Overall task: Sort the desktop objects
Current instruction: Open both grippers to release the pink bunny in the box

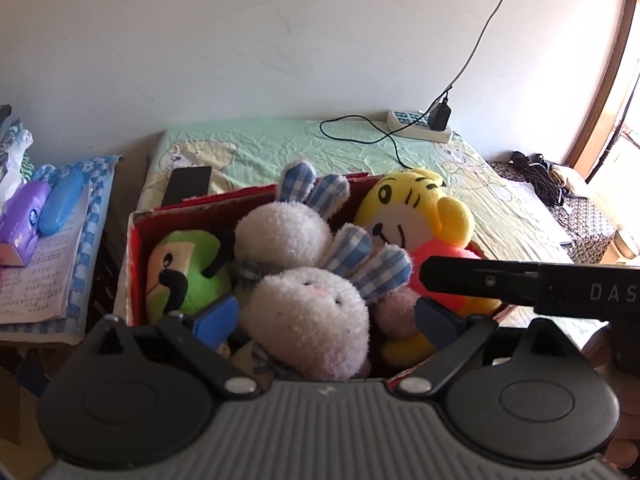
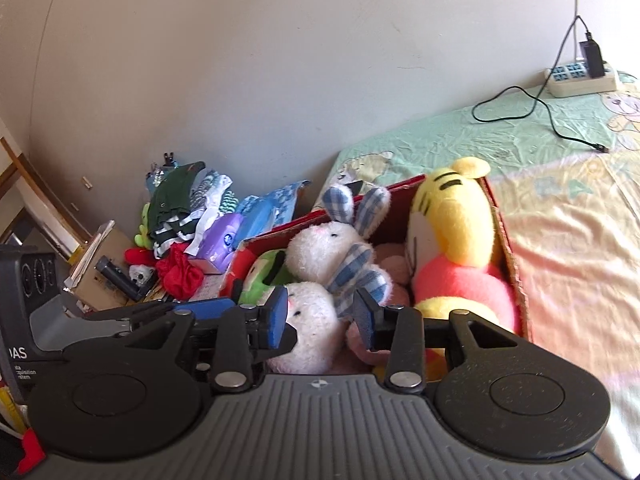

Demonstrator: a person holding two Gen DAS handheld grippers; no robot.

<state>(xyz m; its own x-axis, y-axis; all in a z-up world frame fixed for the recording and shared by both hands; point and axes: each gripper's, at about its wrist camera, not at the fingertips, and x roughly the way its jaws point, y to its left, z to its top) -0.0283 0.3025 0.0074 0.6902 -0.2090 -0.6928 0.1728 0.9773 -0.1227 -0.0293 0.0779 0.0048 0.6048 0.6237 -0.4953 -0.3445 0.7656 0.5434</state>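
Both grippers hung over the red box [image 1: 136,248] on the bed [image 1: 280,148], probably sizing up which plush to grab. Left gripper [image 1: 326,316] had its fingers spread wide around the near white bunny [image 1: 316,312], not pinching it. Right gripper [image 2: 320,316] was released too, holding nothing. The green plush [image 1: 184,272] was half buried, and a pink toy underneath was too hidden to identify.
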